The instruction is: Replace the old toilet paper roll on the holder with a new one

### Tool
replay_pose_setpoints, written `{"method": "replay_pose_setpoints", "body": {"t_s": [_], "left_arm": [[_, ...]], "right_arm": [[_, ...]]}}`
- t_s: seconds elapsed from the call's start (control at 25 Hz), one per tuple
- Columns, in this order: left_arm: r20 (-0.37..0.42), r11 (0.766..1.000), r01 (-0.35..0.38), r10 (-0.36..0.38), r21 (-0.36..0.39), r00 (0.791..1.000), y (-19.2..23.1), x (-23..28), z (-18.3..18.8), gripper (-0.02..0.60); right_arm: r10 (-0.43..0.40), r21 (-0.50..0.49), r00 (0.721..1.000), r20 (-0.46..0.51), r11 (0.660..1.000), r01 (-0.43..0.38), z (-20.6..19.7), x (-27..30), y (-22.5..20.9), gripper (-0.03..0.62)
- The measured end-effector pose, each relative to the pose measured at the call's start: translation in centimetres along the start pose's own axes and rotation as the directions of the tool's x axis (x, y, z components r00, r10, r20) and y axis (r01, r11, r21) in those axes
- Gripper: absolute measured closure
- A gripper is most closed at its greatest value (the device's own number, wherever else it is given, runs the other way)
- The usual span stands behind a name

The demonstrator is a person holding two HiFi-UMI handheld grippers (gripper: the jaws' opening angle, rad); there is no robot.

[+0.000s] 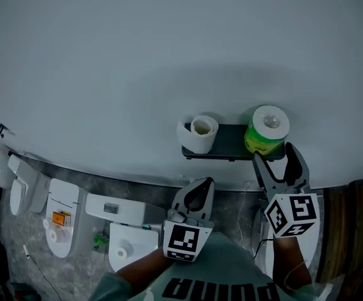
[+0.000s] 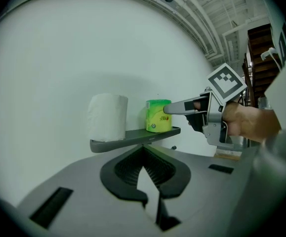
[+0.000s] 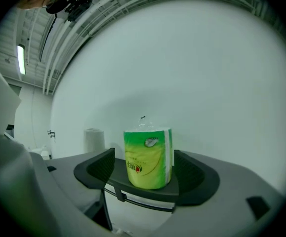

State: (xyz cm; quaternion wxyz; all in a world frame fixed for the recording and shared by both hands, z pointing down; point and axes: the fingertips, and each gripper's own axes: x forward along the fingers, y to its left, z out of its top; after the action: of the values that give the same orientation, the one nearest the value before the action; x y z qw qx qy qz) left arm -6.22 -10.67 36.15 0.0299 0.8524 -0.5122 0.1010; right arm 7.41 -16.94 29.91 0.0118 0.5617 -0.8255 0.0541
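Note:
A dark wall shelf (image 1: 230,144) carries two rolls. At its left end stands a white toilet paper roll (image 1: 199,132) (image 2: 107,116) with a loose sheet hanging. A new roll in green wrapper (image 1: 266,130) (image 3: 148,158) stands upright on the right end. My right gripper (image 1: 273,150) (image 3: 145,157) is open around the green roll, with a gap between each pad and the wrapper. My left gripper (image 1: 207,182) (image 2: 143,149) is shut and empty. It hangs just below and in front of the shelf's left half, under the white roll.
The plain white wall fills the space behind the shelf. Below it, white toilets (image 1: 61,221) and a cistern (image 1: 115,208) stand on the grey floor at the left. A small roll (image 1: 122,251) lies there. A brown wooden stair (image 1: 349,231) is at the right.

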Motion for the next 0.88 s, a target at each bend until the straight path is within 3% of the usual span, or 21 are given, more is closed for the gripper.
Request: {"method": "replay_pose_setpoints", "body": {"t_s": [0.48, 0.88], "left_arm": [[0.016, 1.0, 0.029, -0.029, -0.006, 0.999, 2.0, 1.1, 0.3, 0.577], [0.007, 0.999, 0.036, -0.036, 0.0, 0.999, 2.9, 1.6, 0.0, 0.577]], "right_arm": [[-0.046, -0.07, 0.999, -0.006, 0.997, 0.045, 1.5, 4.0, 0.1, 0.145], [-0.098, -0.048, 0.995, 0.0, 0.994, 0.098, 1.8, 6.1, -1.3, 0.145]]}}
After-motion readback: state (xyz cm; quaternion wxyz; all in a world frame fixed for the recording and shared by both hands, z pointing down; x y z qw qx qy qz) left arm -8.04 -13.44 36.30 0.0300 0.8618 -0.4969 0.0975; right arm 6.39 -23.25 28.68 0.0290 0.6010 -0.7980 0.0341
